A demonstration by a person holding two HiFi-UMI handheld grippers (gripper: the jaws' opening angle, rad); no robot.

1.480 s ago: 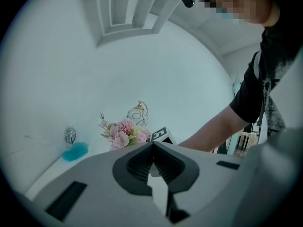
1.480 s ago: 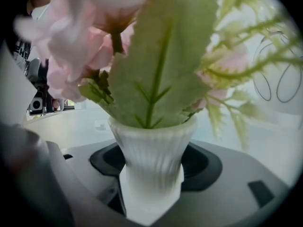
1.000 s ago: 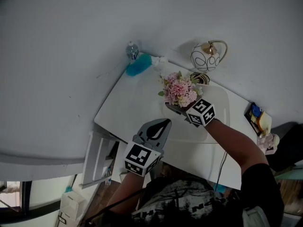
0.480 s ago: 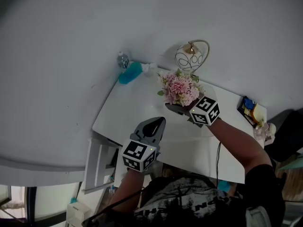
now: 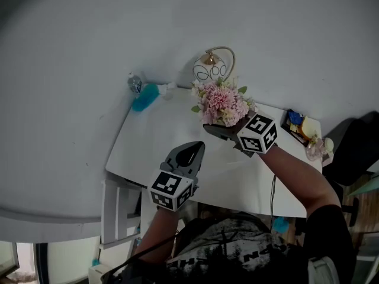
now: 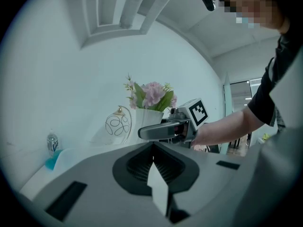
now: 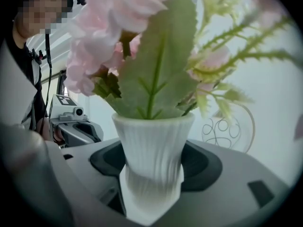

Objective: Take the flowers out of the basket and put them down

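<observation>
A bunch of pink flowers (image 5: 222, 102) with green leaves stands in a white ribbed vase (image 7: 154, 150). My right gripper (image 5: 224, 132) is shut on that vase and holds it upright above the white table (image 5: 154, 141). The flowers (image 7: 109, 27) fill most of the right gripper view. Just behind them, at the table's back edge, stands the white wire basket (image 5: 210, 70) with its gold handle. My left gripper (image 5: 188, 154) hangs over the table's front, shut and with nothing in it. In the left gripper view, the vase (image 6: 144, 117) and right gripper (image 6: 165, 130) lie straight ahead.
A small bottle (image 5: 135, 83) and a blue object (image 5: 144, 96) sit at the table's back left corner. Blue and yellow items (image 5: 299, 126) lie at the right end. A pale wall runs behind the table. A cable hangs off the front edge.
The head view has swung, so the table sits further left. The held flowers now stand right in front of the basket rather than to its left. The left gripper has barely moved.
</observation>
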